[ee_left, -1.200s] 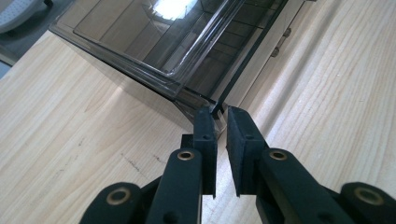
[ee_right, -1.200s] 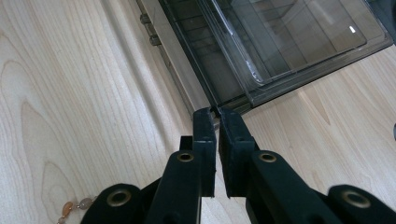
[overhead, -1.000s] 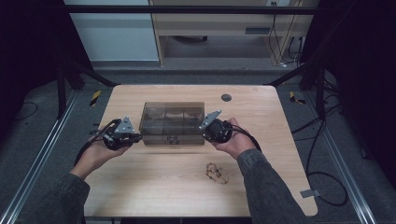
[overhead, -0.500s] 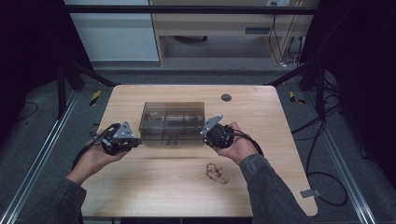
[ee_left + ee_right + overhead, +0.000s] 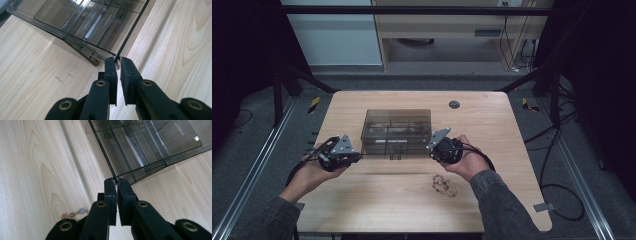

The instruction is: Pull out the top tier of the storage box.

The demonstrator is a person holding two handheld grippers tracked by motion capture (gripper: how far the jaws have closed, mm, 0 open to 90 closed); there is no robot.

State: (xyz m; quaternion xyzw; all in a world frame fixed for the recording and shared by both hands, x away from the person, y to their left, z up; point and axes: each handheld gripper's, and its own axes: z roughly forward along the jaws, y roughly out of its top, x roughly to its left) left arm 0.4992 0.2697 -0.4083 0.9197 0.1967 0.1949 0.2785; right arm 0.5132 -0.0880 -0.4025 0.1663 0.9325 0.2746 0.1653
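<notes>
A smoky see-through plastic box with inner compartments stands mid-table. Its thin lid is held by the two front corners. My left gripper is shut on the lid's left corner. In the left gripper view the lid's dark edge runs straight out from between the left gripper's pads. My right gripper is shut on the right corner, and the lid's edge leaves the right gripper the same way. A beaded bracelet lies on the wood near the right forearm.
The wooden table has a round dark grommet at the back. The bracelet lies left of the right gripper's jaws. Black frame posts and floor rails flank the table, and cables trail at the right.
Both grippers have drifted slightly toward the near edge of the table, still pinching the lid's front corners.
</notes>
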